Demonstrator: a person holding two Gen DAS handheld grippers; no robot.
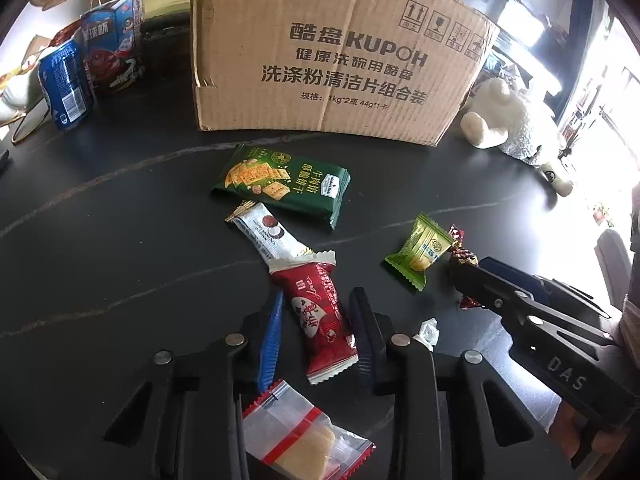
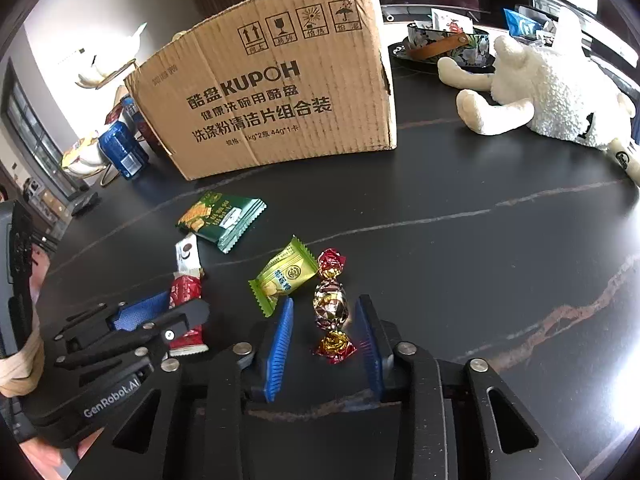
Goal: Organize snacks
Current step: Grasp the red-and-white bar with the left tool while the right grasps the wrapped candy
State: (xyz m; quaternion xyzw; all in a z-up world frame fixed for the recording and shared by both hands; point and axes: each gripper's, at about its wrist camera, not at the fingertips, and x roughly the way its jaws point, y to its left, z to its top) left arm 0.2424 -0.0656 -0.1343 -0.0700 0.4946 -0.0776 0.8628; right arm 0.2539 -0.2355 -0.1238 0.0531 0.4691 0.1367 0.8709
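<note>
Snacks lie scattered on a dark table [image 1: 100, 240] before a cardboard box [image 1: 332, 52]. Left gripper [image 1: 316, 320] straddles the red snack packet [image 1: 320, 316], its blue pads beside the wrapper; contact cannot be confirmed. Right gripper [image 2: 326, 320] brackets the foil-wrapped candy [image 2: 331, 306], small gaps showing either side. Green cracker pack [image 1: 284, 180] and lime-green packet [image 2: 286, 274] rest nearby.

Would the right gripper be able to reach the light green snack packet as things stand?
Probably yes: the right gripper straddles the foil-wrapped candy, and the light green packet lies just beside it, uncovered.
</note>
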